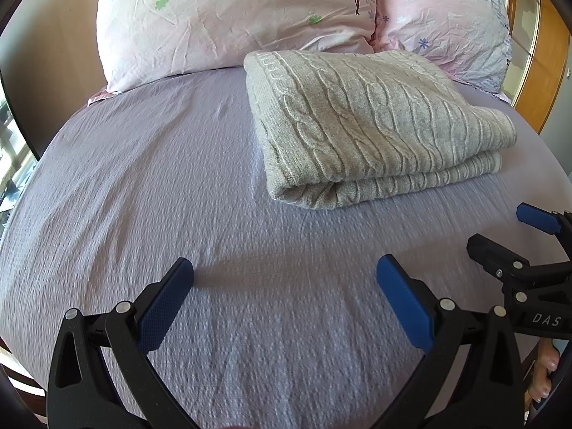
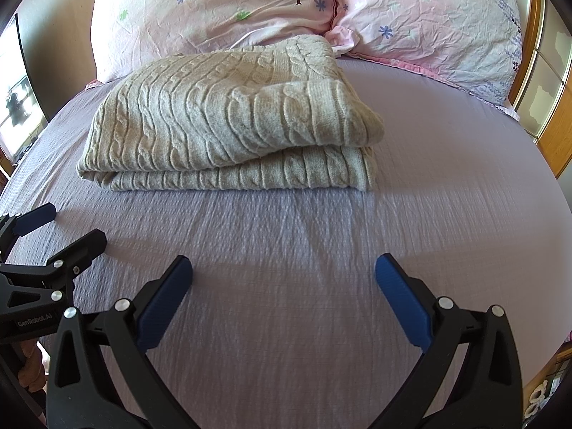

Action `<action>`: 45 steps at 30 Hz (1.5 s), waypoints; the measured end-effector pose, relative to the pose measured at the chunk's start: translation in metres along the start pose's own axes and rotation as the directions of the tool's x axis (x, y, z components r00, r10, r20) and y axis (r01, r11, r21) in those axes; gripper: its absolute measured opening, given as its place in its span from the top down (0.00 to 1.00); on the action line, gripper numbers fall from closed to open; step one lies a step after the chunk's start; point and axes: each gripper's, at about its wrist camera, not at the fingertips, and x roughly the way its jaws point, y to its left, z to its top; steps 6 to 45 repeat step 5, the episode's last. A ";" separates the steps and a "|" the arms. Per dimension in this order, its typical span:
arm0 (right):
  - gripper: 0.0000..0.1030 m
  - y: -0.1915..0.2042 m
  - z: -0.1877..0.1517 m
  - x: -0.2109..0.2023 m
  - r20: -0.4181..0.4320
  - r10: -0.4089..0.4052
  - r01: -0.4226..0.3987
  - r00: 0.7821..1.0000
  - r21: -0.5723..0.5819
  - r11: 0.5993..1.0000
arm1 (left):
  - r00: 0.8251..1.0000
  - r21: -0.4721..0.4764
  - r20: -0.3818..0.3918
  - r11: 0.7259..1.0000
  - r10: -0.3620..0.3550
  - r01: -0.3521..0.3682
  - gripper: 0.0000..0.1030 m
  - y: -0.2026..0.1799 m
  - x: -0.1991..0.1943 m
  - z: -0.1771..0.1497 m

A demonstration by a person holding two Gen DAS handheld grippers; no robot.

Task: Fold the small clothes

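A beige cable-knit sweater (image 1: 371, 121) lies folded in a thick rectangle on the lilac bedsheet (image 1: 161, 186), just in front of the pillows; it also shows in the right wrist view (image 2: 228, 121). My left gripper (image 1: 285, 271) is open and empty, above the sheet, short of the sweater's near left corner. My right gripper (image 2: 284, 268) is open and empty, above the sheet in front of the sweater. The right gripper also shows at the right edge of the left wrist view (image 1: 500, 230), and the left gripper at the left edge of the right wrist view (image 2: 75, 225).
Two pink flowered pillows (image 1: 228, 18) (image 1: 447, 14) stand at the head of the bed behind the sweater. A wooden frame with glass panes (image 2: 547, 82) is at the right. A window (image 2: 16, 107) is at the left. Bare sheet lies left and right of the sweater.
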 end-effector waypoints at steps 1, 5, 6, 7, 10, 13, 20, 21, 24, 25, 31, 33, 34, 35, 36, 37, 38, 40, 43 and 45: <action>0.02 0.000 0.000 0.000 0.000 0.000 0.000 1.000 0.000 1.000 | 1.000 0.000 -0.002 1.000 0.000 0.000 0.01 0.000 0.000 0.000; 0.02 0.000 0.001 0.000 0.000 -0.001 0.001 1.000 0.001 1.000 | 1.000 0.002 -0.008 1.000 0.000 0.000 0.01 -0.001 0.001 0.001; 0.02 0.000 0.001 0.000 0.000 -0.001 0.001 1.000 0.001 1.000 | 1.000 0.002 -0.008 1.000 0.000 0.000 0.01 -0.001 0.001 0.001; 0.02 0.000 0.001 0.000 0.000 -0.001 0.001 1.000 0.001 1.000 | 1.000 0.002 -0.008 1.000 0.000 0.000 0.01 -0.001 0.001 0.001; 0.02 0.000 0.001 0.000 0.000 -0.001 0.001 1.000 0.001 1.000 | 1.000 0.002 -0.008 1.000 0.000 0.000 0.01 -0.001 0.001 0.001; 0.02 0.000 0.001 0.000 0.000 -0.001 0.001 1.000 0.001 1.000 | 1.000 0.002 -0.008 1.000 0.000 0.000 0.01 -0.001 0.001 0.001; 0.02 0.000 0.001 0.000 0.000 -0.001 0.001 1.000 0.001 1.000 | 1.000 0.002 -0.008 1.000 0.000 0.000 0.01 -0.001 0.001 0.001; 0.02 0.000 0.001 0.000 0.000 -0.001 0.001 1.000 0.001 1.000 | 1.000 0.002 -0.008 1.000 0.000 0.000 0.01 -0.001 0.001 0.001; 0.02 0.000 0.001 0.000 0.000 -0.001 0.001 1.000 0.001 1.000 | 1.000 0.002 -0.008 1.000 0.000 0.000 0.01 -0.001 0.001 0.001; 0.02 0.000 0.001 0.000 0.000 -0.001 0.001 1.000 0.001 1.000 | 1.000 0.002 -0.008 1.000 0.000 0.000 0.01 -0.001 0.001 0.001; 0.02 0.000 0.001 0.000 0.000 -0.001 0.001 1.000 0.001 1.000 | 1.000 0.002 -0.008 1.000 0.000 0.000 0.01 -0.001 0.001 0.001; 0.02 0.000 0.001 0.000 0.000 -0.001 0.001 1.000 0.001 1.000 | 1.000 0.002 -0.008 1.000 0.000 0.000 0.01 -0.001 0.001 0.001; 0.02 0.000 0.001 0.000 0.000 -0.001 0.001 1.000 0.001 1.000 | 1.000 0.002 -0.008 1.000 0.000 0.000 0.01 -0.001 0.001 0.001; 0.02 0.000 0.001 0.000 0.000 -0.001 0.001 1.000 0.001 1.000 | 1.000 0.002 -0.008 1.000 0.000 0.000 0.01 -0.001 0.001 0.001; 0.02 0.000 0.001 0.000 0.000 -0.001 0.001 1.000 0.001 1.000 | 1.000 0.002 -0.008 1.000 0.000 0.000 0.01 -0.001 0.001 0.001; 0.02 0.000 0.001 0.000 0.000 -0.001 0.001 1.000 0.001 1.000 | 1.000 0.002 -0.008 1.000 0.000 0.000 0.01 -0.001 0.001 0.001; 0.02 0.000 0.001 0.000 0.000 -0.001 0.001 1.000 0.001 1.000 | 1.000 0.002 -0.008 1.000 0.000 0.000 0.01 -0.001 0.001 0.001; 0.02 0.000 0.001 0.000 0.000 -0.001 0.001 1.000 0.001 1.000 | 1.000 0.002 -0.008 1.000 0.000 0.000 0.01 -0.001 0.001 0.001; 0.02 0.000 0.001 0.000 0.000 -0.001 0.001 1.000 0.001 1.000 | 1.000 0.002 -0.008 1.000 0.000 0.000 0.01 -0.001 0.001 0.001; 0.02 0.000 0.001 0.000 0.000 -0.001 0.001 1.000 0.001 1.000 | 1.000 0.002 -0.008 1.000 0.000 0.000 0.01 -0.001 0.001 0.001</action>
